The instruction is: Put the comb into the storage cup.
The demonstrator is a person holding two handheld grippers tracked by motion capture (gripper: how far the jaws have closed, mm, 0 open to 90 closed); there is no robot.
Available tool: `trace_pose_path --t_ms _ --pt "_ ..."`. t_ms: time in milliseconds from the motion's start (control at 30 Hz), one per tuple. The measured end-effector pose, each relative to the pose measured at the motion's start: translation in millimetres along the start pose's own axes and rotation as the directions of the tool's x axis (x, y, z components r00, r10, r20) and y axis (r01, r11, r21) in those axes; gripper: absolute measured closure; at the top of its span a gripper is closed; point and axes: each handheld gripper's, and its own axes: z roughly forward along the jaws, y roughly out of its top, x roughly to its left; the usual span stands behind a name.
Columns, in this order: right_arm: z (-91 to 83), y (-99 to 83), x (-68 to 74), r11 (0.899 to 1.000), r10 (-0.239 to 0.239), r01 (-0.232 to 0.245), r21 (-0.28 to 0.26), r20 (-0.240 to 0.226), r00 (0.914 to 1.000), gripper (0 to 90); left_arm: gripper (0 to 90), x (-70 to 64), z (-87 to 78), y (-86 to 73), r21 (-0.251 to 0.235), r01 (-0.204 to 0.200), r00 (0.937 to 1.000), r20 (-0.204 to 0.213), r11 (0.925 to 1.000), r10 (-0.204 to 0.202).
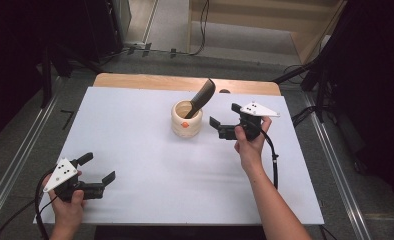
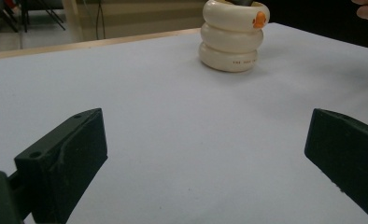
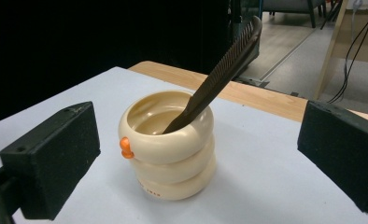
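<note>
Right gripper wide open, empty, near cup | left gripper wide open, empty

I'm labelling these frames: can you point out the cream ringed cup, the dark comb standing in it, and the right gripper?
cream ringed cup [image 3: 173,158], right gripper view, on its middle ring.
dark comb [image 3: 224,70], right gripper view, on its toothed shaft above the rim.
right gripper [image 1: 224,119], high view, midway between its open jaws.

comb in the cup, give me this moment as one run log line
dark brown plastic comb: leaning in cream ringed ceramic cup | right gripper: open beside cup, apart | left gripper: open, near table corner
</note>
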Motion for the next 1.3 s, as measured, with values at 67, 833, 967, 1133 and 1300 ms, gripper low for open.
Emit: trace_pose_path --t_ms 67,833,967,1133,1300 --pt "-2.9 -1.6 -0.7 1.000 -0.001 0.001 0.000 0.003 1.0000 0.0 0.0 -0.1 0.1 0.0 0.000 0.001 1.0000 0.001 1.0000 -0.001" --pt "-38.2 -24.1 -14.5 1.000 0.015 -0.015 -0.015 0.031 0.9994 0.0 0.0 -0.9 0.3 -0.2 0.005 -0.002 1.0000 -0.006 1.0000 0.002" --pt "-45.0 -29.0 -16.5 1.000 0.018 -0.017 -0.016 0.038 0.9991 0.0 0.0 -1.1 0.5 -0.3 0.005 -0.001 1.0000 -0.007 1.0000 0.001" --pt "-52.3 -34.3 -19.4 1.000 0.011 -0.010 -0.016 0.046 0.9989 0.0 0.0 -1.3 0.5 -0.3 0.007 -0.001 1.0000 -0.008 1.0000 0.001" --pt "-60.4 -39.3 -22.9 1.000 0.009 -0.008 -0.018 0.059 0.9982 0.0 0.0 -1.4 0.7 -0.3 0.007 -0.002 1.0000 -0.007 1.0000 0.002"
